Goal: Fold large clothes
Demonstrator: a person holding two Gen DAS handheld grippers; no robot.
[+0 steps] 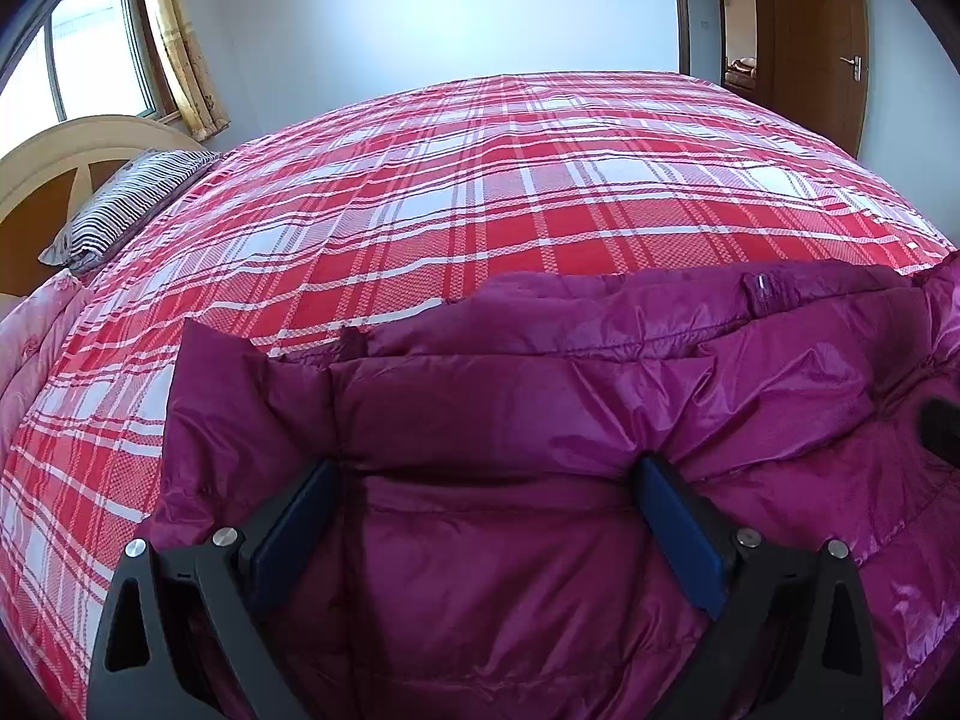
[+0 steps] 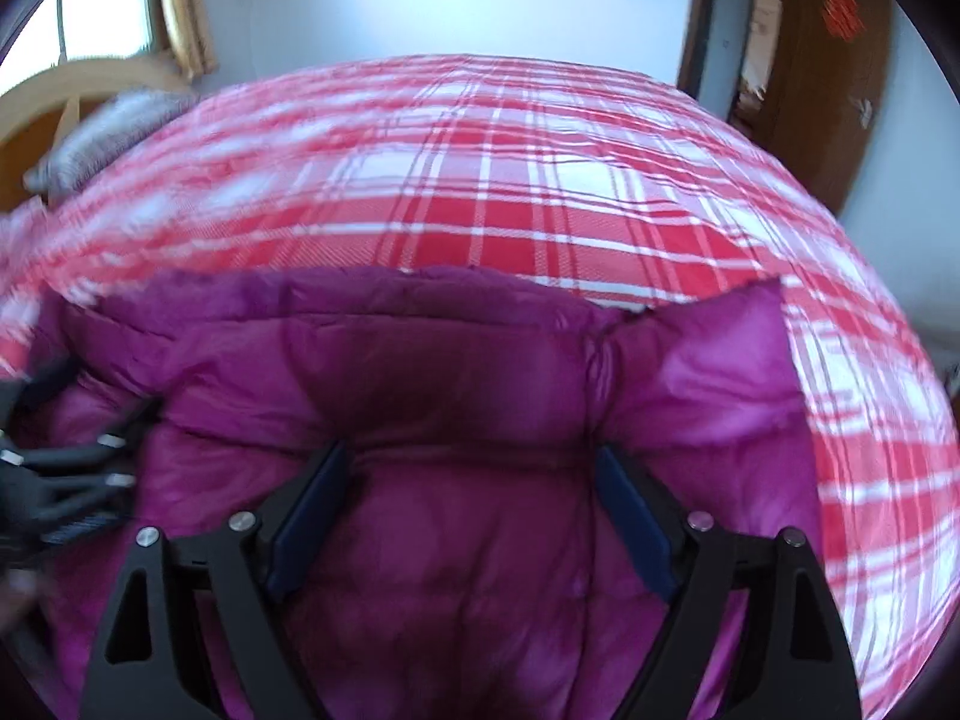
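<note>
Purple puffy jacket (image 1: 540, 420) lies on plaid bed (image 1: 480, 192), long way running left to right. Left gripper (image 1: 489, 480) and right gripper (image 2: 471, 468) sit side by side over it. Both jaws spread wide, jacket bulging between, not pinched.

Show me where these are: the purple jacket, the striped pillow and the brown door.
purple jacket (image 1: 510, 408), left wrist view, on the puffy panel beyond the fingers.
striped pillow (image 1: 129, 207), left wrist view, middle of its top.
brown door (image 1: 819, 48), left wrist view, on the panel below the red sign.

Magenta quilted puffer coat (image 1: 510, 420), shiny, rumpled, lying on plaid bedspread (image 1: 480, 180)
</note>
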